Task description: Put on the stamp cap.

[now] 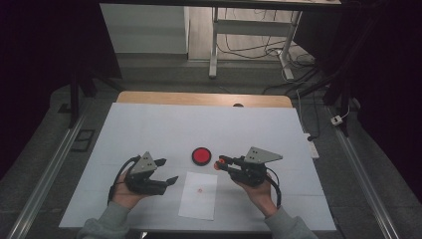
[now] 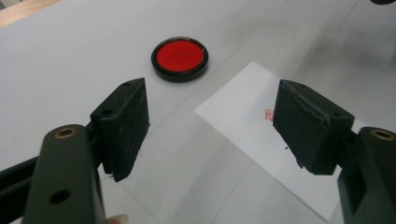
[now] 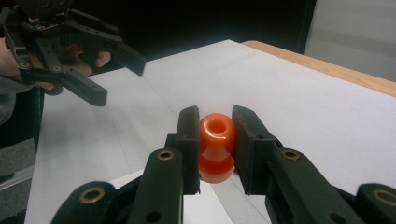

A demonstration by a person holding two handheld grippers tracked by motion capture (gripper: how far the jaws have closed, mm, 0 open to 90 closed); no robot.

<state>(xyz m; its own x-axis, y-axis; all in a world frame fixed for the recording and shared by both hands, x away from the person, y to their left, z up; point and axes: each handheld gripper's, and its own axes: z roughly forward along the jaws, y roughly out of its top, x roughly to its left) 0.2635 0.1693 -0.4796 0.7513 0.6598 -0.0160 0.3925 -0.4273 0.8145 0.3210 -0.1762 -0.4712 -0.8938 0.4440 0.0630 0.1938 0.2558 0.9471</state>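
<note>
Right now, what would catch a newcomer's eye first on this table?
The bright red round pad in its black rim, at mid-table just beyond the white sheet of paper. Next, the orange stamp clamped in the right claw, close to the right of that pad. The left claw stands open, with nothing between its jaws, left of the paper.

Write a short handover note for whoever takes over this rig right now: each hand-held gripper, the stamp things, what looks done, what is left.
Right hand-held gripper: shut on the orange stamp, held above the table, next to the ink pad.
Left hand-held gripper: open, holding nothing, left of the paper.
Red ink pad: lies open on the table just beyond the paper.
White paper: flat between the two grippers, with one small red mark on it.
Done: one stamping, judging by that mark.
Left: probably set the stamp down, or ink it and stamp again; I cannot tell which.
</note>
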